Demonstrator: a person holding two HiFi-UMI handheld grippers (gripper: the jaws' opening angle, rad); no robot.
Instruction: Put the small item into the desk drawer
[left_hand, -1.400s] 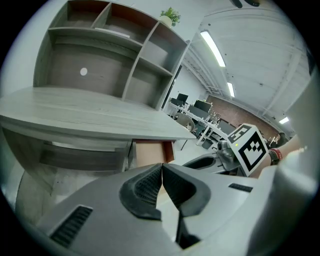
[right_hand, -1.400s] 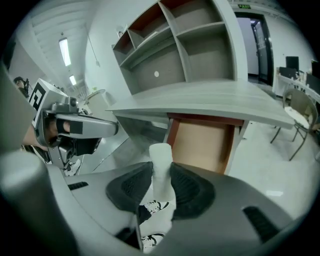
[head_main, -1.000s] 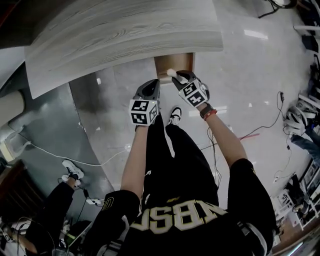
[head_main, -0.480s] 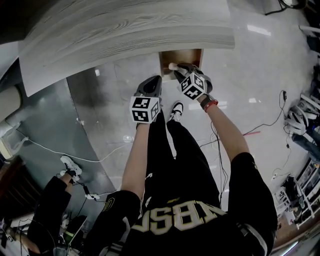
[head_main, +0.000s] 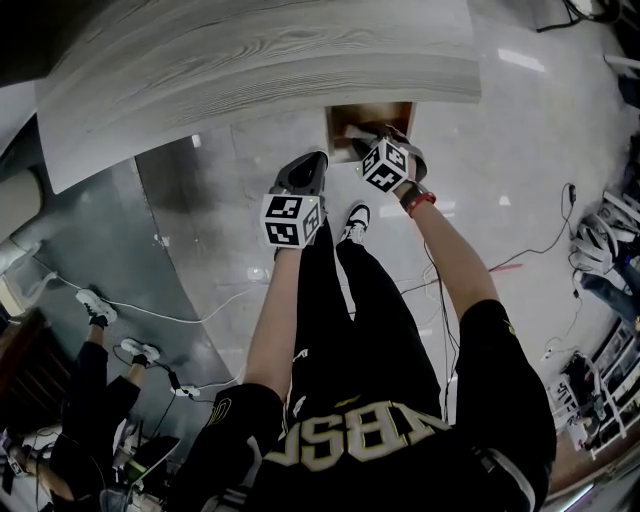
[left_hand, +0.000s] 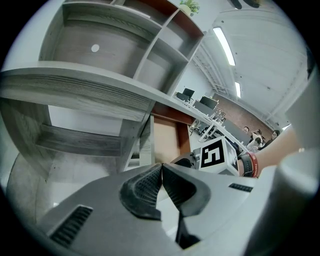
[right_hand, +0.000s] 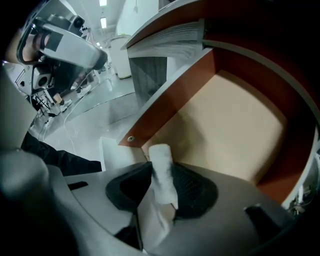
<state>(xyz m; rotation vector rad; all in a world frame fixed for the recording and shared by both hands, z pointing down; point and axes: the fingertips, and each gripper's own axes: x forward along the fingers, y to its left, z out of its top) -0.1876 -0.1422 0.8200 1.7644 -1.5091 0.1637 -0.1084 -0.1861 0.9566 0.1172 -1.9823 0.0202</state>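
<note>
The small item (right_hand: 161, 172) is a white roll standing upright between my right gripper's (right_hand: 161, 167) pads, leaning on the right-hand pad. Those jaws are opening and the left-hand pad looks slack against the roll. Right below and ahead is the open desk drawer (right_hand: 235, 130), with red-brown walls and a bare tan bottom. In the head view the right gripper (head_main: 365, 140) reaches into the drawer (head_main: 340, 115) under the grey wooden desk top (head_main: 260, 70). My left gripper (head_main: 305, 168) hangs just left of the drawer front, pads (left_hand: 150, 187) together, holding nothing.
A grey shelf unit (left_hand: 100, 50) rises over the desk. The polished floor (head_main: 520, 150) carries cables (head_main: 545, 240) at the right and a white cord (head_main: 160, 320) at the left. Another person (head_main: 90, 400) stands at the lower left. My legs and shoes (head_main: 350, 222) are below the grippers.
My right gripper has moved forward with the white roll, from the drawer's front edge to over its inside. The left gripper has barely shifted. The person at lower left has stepped.
</note>
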